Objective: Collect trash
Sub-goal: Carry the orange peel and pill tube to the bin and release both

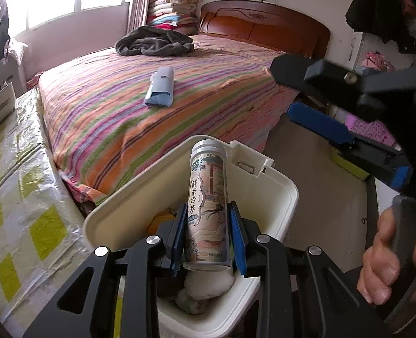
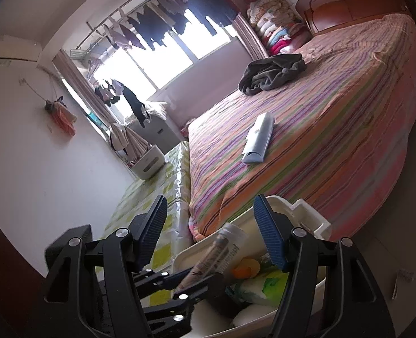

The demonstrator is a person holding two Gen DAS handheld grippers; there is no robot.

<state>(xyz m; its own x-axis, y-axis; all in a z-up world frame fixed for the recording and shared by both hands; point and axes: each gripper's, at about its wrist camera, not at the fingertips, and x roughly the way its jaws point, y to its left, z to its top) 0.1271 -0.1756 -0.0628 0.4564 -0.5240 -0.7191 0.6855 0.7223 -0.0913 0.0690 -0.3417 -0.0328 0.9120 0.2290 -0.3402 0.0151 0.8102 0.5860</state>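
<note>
Daylight floods in through the large multi-pane window (image 2: 179, 53), which is blown out to white in both views, leaving the dark garments hung on the rail (image 2: 163, 28) as silhouettes. The striped pink and orange bedspread (image 1: 163, 95) is evenly, softly lit, with faint shadows. Fisheye bending curves walls and bed edges, corners fall to black vignette, and the nearest black gripper parts look slightly soft
</note>
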